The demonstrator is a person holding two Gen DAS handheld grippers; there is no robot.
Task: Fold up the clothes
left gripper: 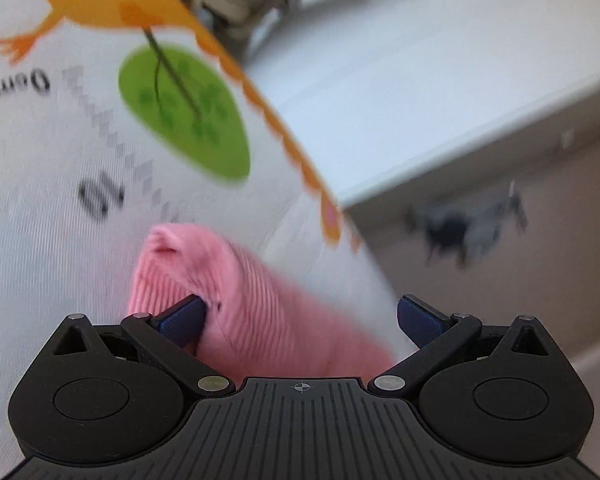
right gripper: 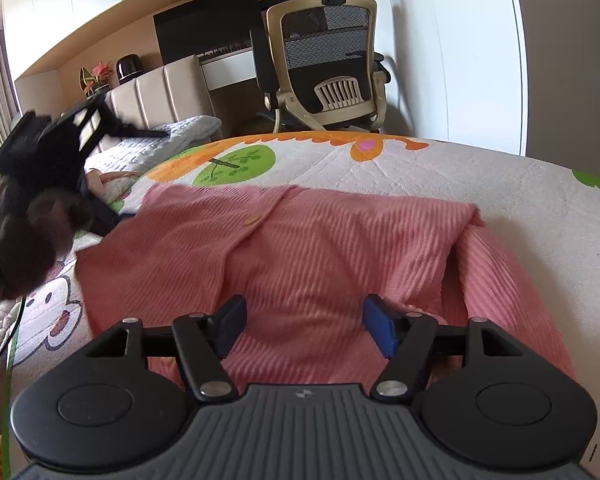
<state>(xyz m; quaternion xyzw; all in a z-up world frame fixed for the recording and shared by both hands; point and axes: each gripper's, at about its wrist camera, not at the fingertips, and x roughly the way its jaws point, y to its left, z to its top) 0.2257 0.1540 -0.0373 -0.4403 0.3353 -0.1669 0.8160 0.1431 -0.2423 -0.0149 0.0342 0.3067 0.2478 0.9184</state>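
A pink ribbed cardigan [right gripper: 320, 248] lies spread on the printed bed cover [right gripper: 520, 192], front up, with a yellow button [right gripper: 252, 220] showing and one sleeve [right gripper: 500, 280] folded in on the right. My right gripper [right gripper: 306, 328] hovers low over its near part, open, fingers wide apart with cloth beneath them. In the left wrist view, a bunched end of the cardigan [left gripper: 240, 292] sits between the fingers of my left gripper [left gripper: 300, 322], which is open; its left pad [left gripper: 180, 320] touches the cloth. The left gripper [right gripper: 60, 148] appears blurred at the cardigan's far left.
The bed cover [left gripper: 40, 220] carries orange and green prints, and its edge [left gripper: 300, 168] drops off toward a white surface [left gripper: 420, 80]. Beyond the bed stand an office chair [right gripper: 328, 60], a padded headboard [right gripper: 160, 88] and a desk with a dark monitor [right gripper: 208, 24].
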